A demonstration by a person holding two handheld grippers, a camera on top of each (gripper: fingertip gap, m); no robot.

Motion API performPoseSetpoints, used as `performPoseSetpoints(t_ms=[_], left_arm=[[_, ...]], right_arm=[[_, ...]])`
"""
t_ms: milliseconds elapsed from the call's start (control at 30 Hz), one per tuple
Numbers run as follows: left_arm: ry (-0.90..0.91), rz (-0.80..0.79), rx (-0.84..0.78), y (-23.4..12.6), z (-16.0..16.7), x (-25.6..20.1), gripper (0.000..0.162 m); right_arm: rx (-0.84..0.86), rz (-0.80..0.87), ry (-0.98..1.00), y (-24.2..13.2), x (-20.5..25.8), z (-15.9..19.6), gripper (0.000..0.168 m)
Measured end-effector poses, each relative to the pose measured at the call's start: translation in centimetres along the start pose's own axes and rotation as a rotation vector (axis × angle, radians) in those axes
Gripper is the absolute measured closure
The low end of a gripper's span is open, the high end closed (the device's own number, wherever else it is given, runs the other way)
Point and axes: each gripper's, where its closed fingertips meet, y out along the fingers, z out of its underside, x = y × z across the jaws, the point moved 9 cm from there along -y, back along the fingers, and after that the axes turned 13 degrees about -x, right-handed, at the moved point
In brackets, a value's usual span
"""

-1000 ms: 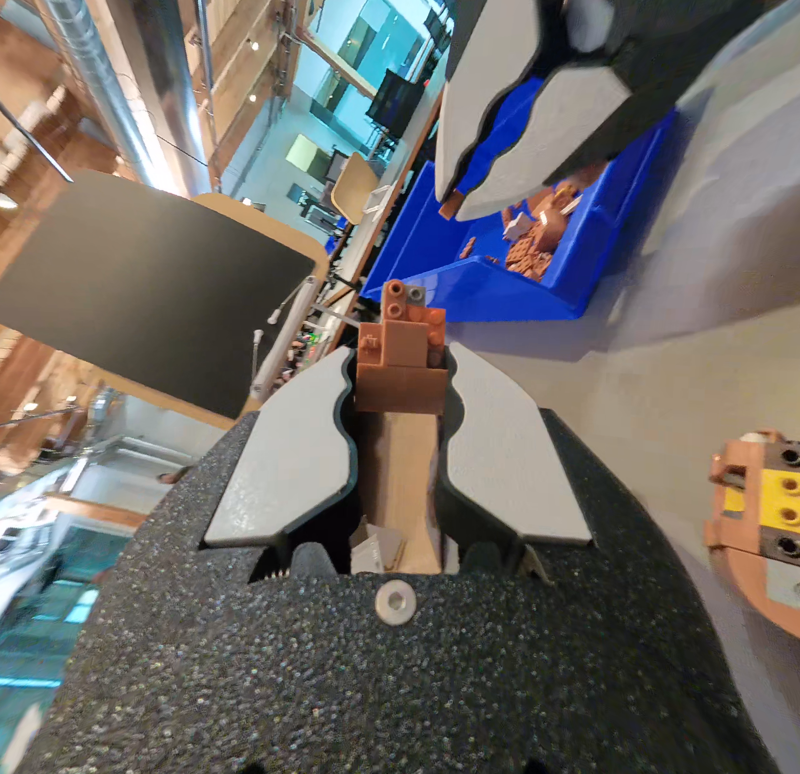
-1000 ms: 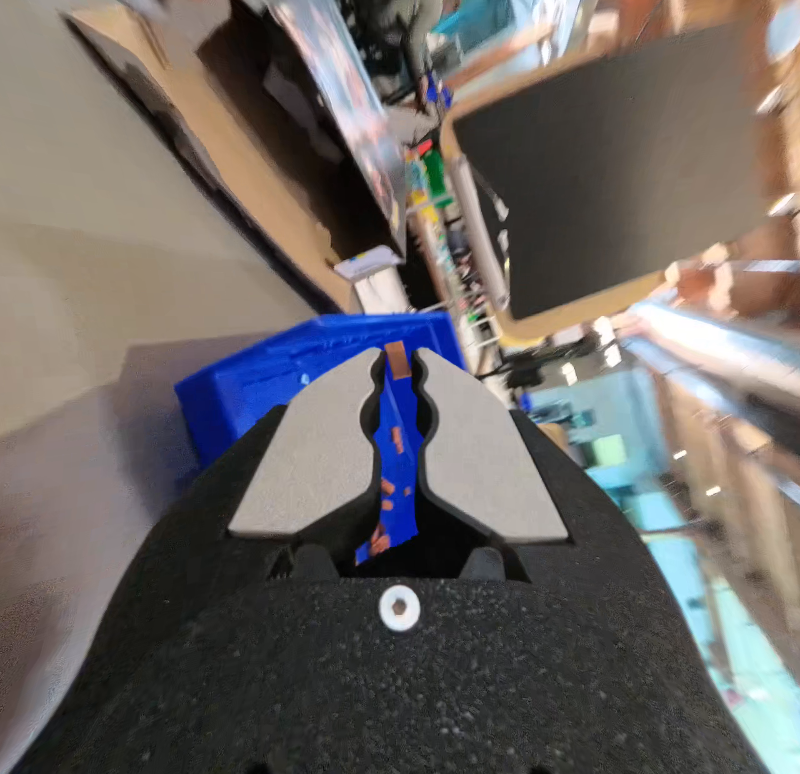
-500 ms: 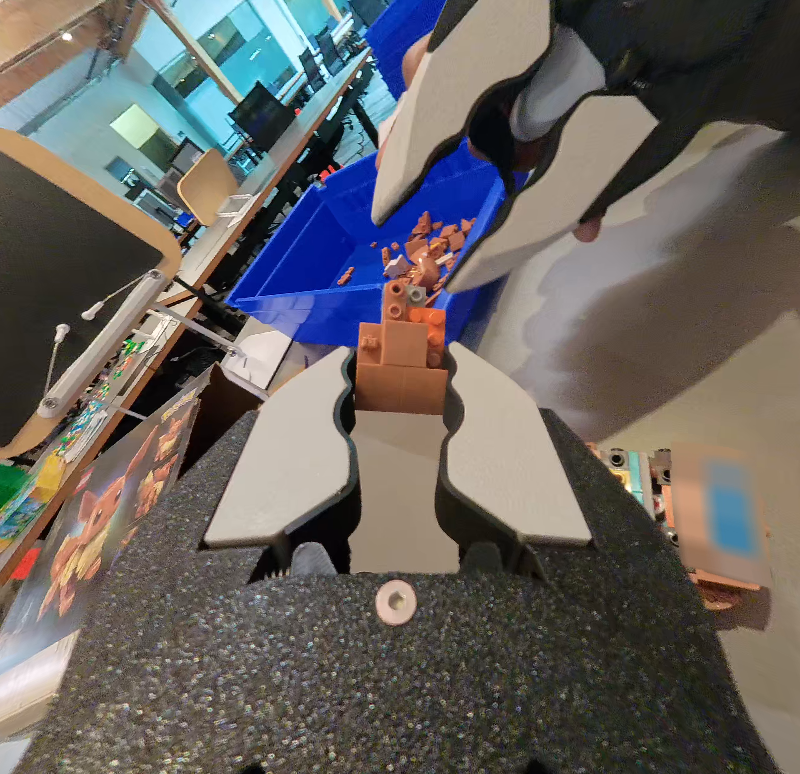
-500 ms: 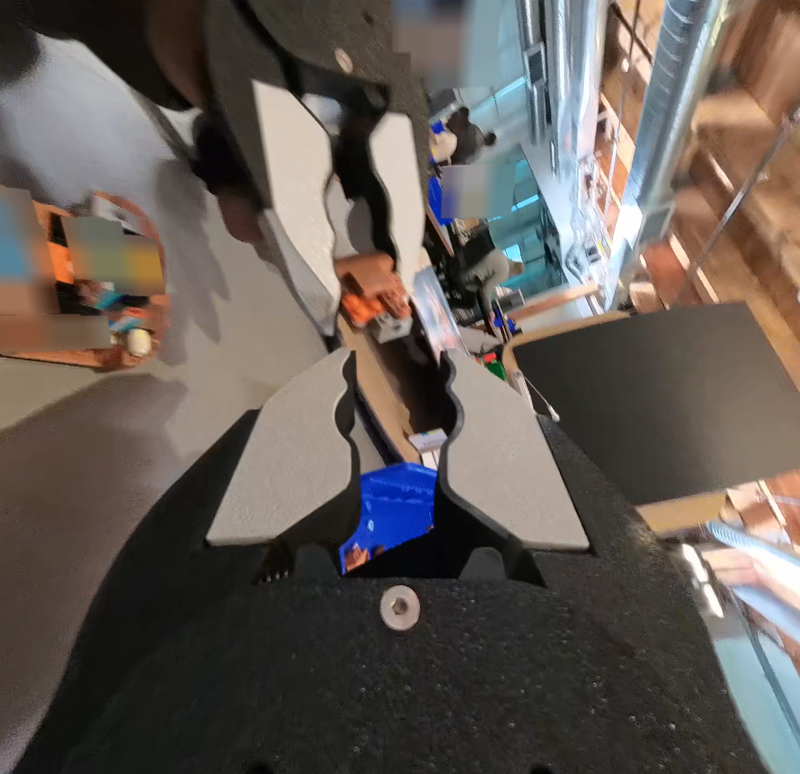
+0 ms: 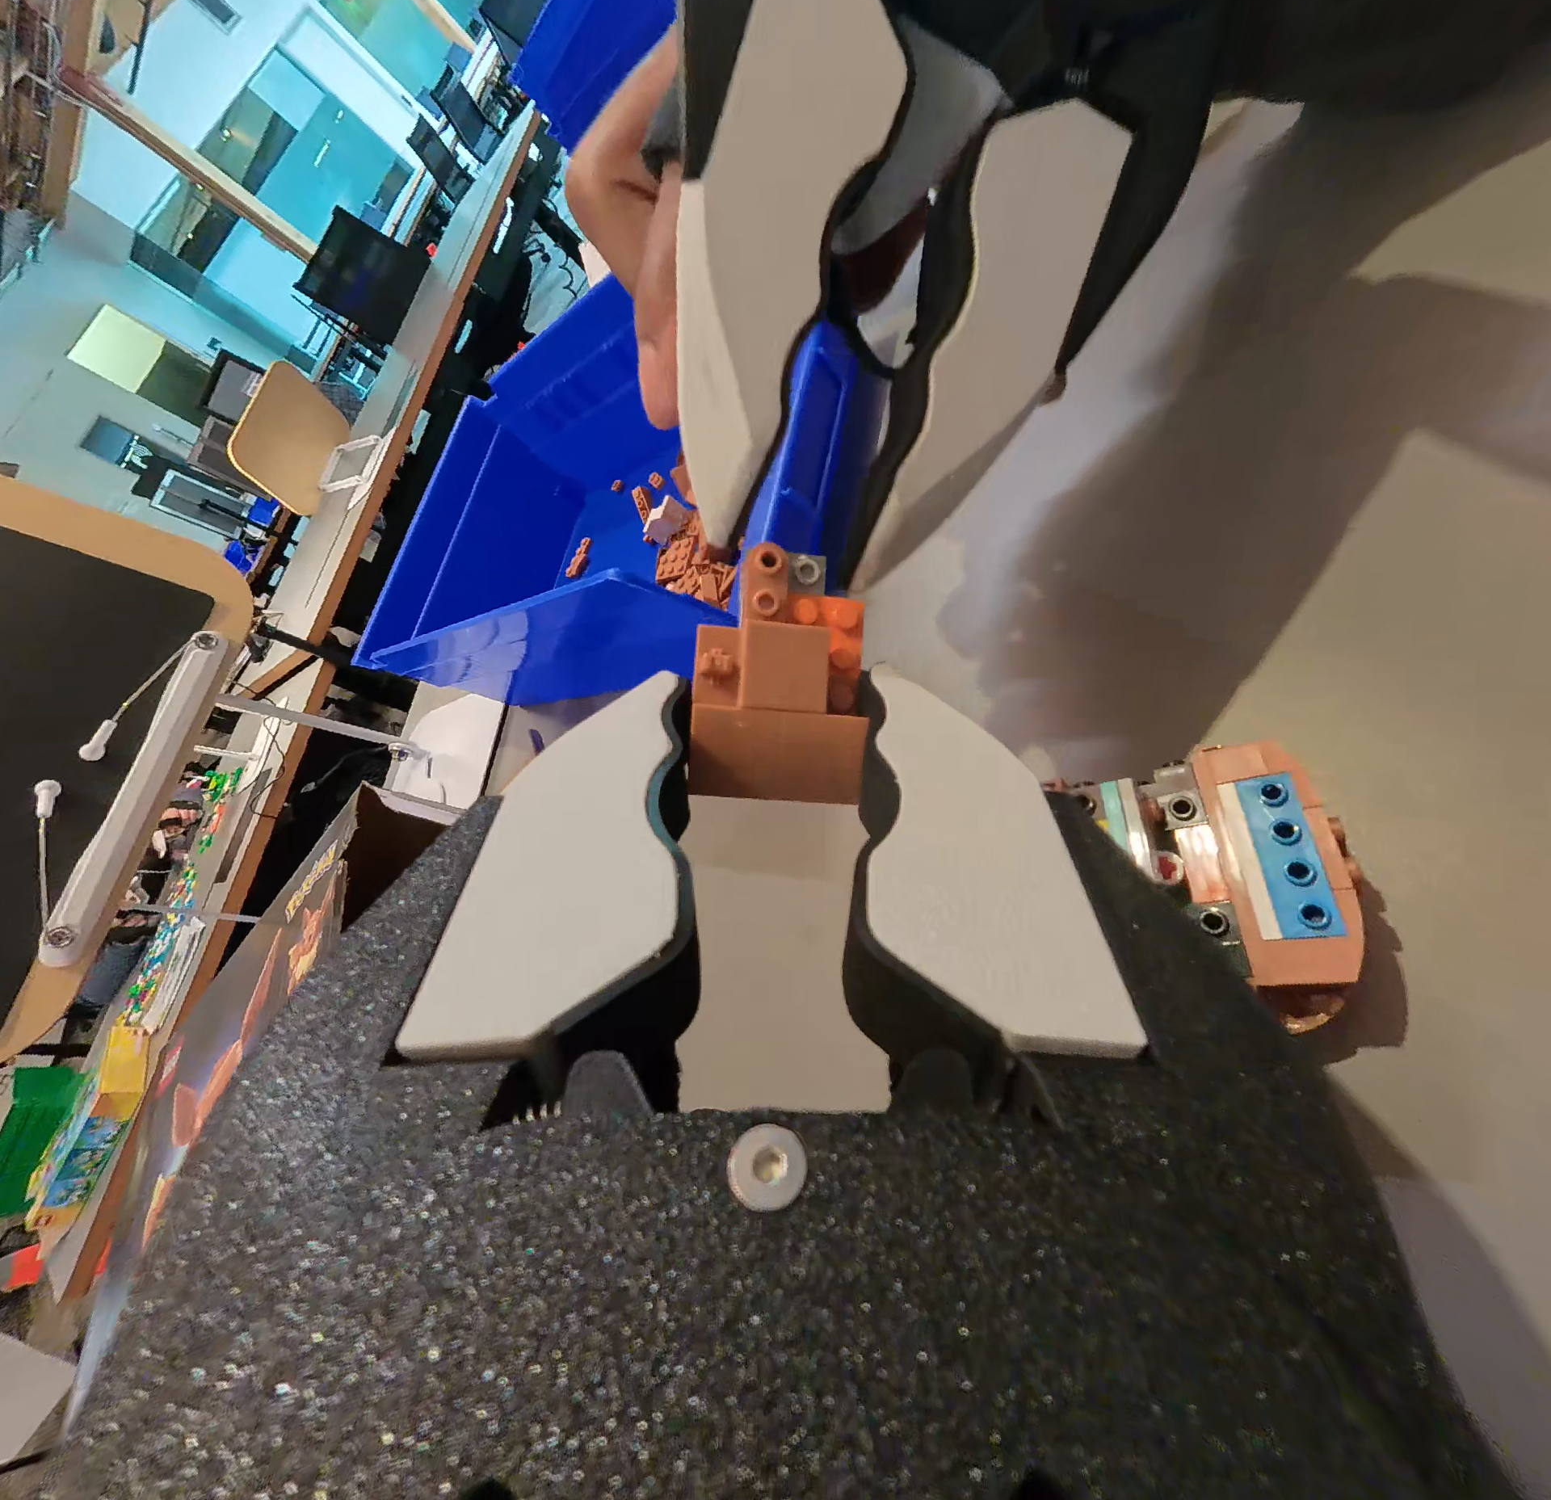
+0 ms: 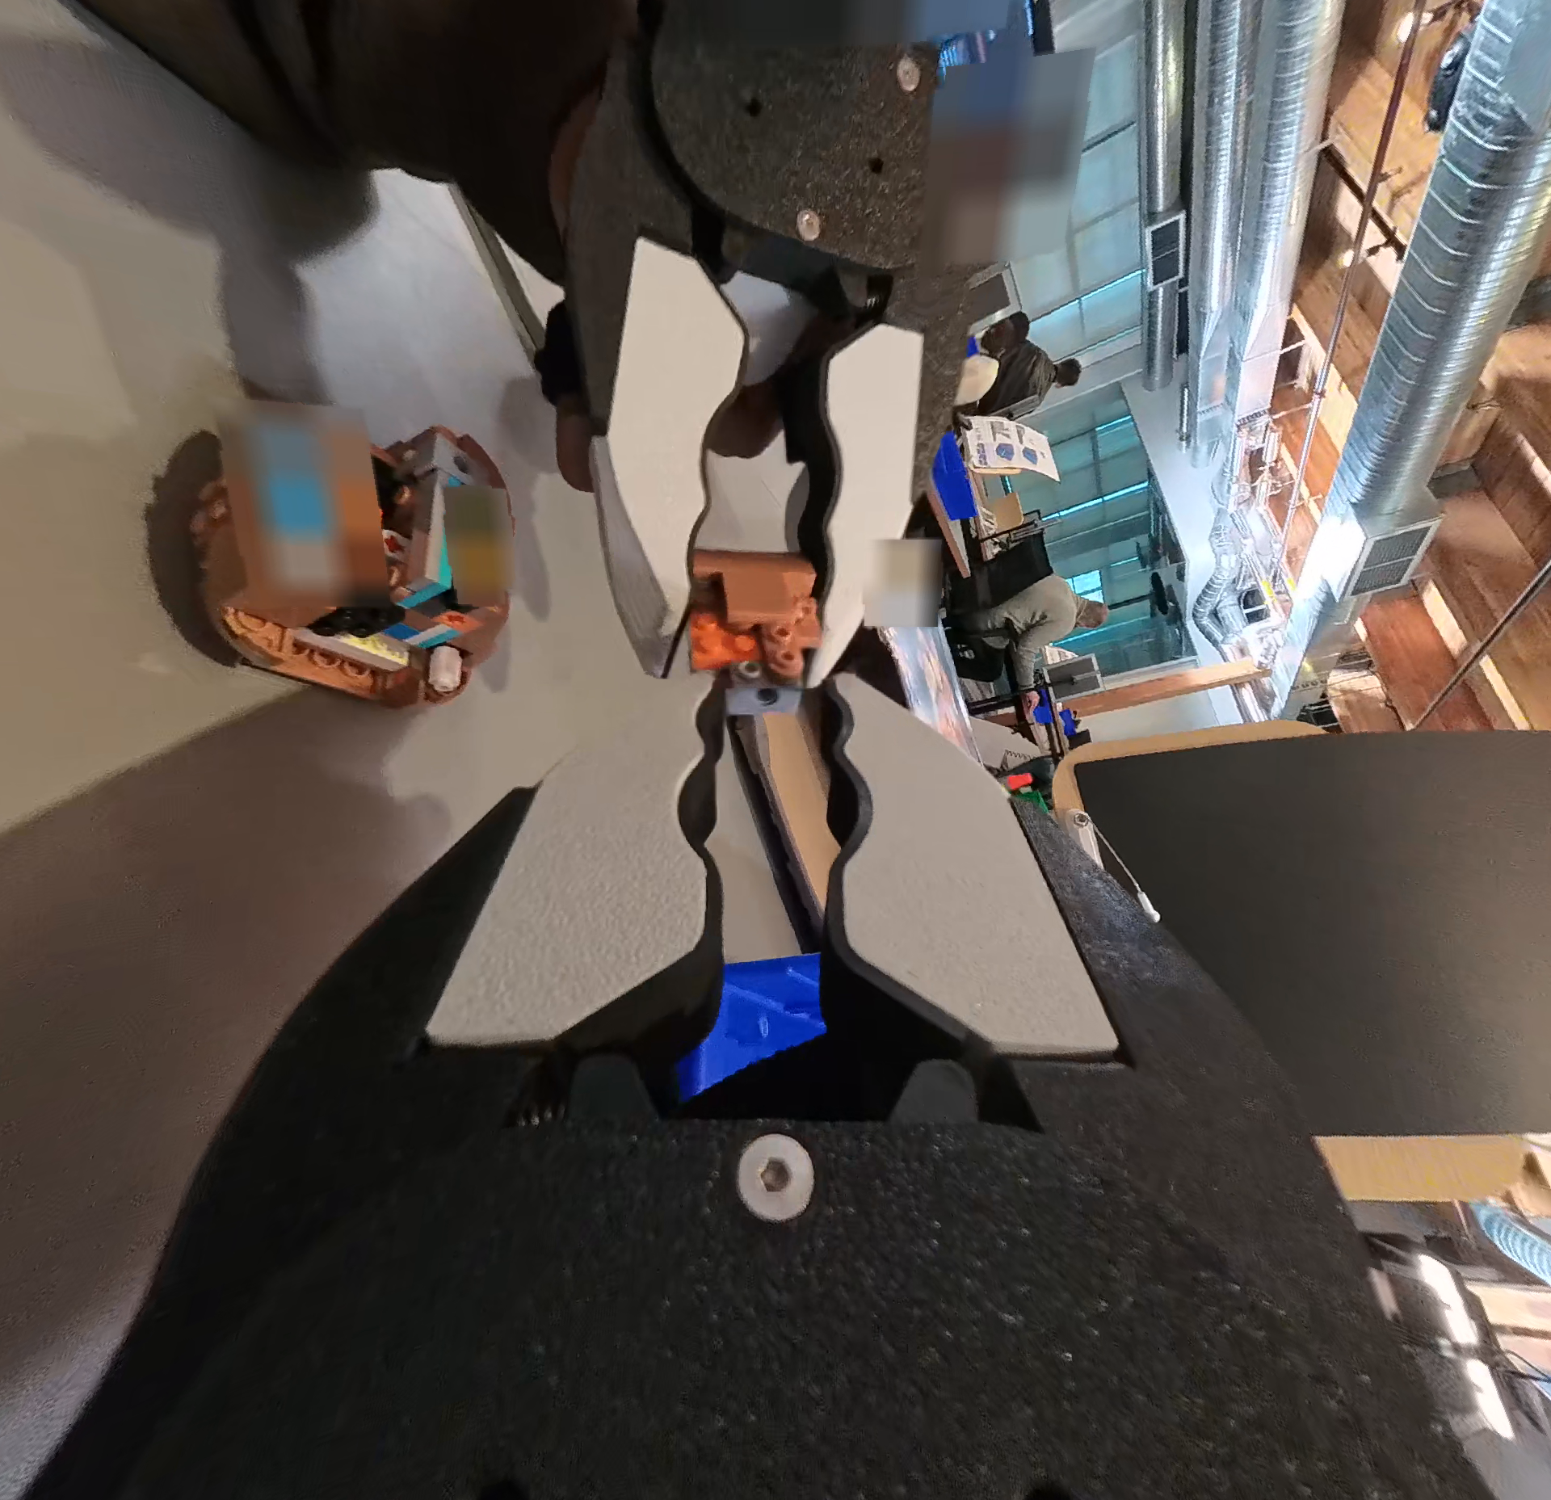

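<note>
Left wrist view is showing the left tool (image 5: 776, 696) clamped on a small brick assembly (image 5: 776, 679), brown below with orange and grey pieces on top, so that its studded end is pointing away toward 12 o'clock. The right tool (image 5: 806, 536) is coming down from 12 o'clock with its fingers apart and empty, its tips just beside the top of the assembly. A blue bin (image 5: 537, 553) with loose brown pieces is lying at 11 o'clock on the grey counter (image 5: 1259, 578). A larger brick model (image 5: 1242, 864) is resting at 3 o'clock.

Right wrist view is showing the right tool (image 6: 768, 696) with its fingers apart, nearly touching the grey end of the brick assembly (image 6: 751, 612). The left tool (image 6: 738, 654) is gripping it from 12 o'clock, probably to keep it steady. The brick model (image 6: 352, 570) is sitting at 10 o'clock.
</note>
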Motion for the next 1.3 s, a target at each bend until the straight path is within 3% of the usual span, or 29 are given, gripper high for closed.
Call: performPoseSetpoints(t_ms=[800, 1300], left_arm=[[0.033, 0.042, -0.015, 0.1, -0.1, -0.7, 0.124], [-0.220, -0.026, -0.465, -2.1, -2.2, 1.0, 0.120]], right_arm=[[-0.005, -0.054, 0.048, 0.1, 0.3, -0.1, 0.153], [-0.407, 0.074, 0.563, -1.0, -2.7, -0.6, 0.153]])
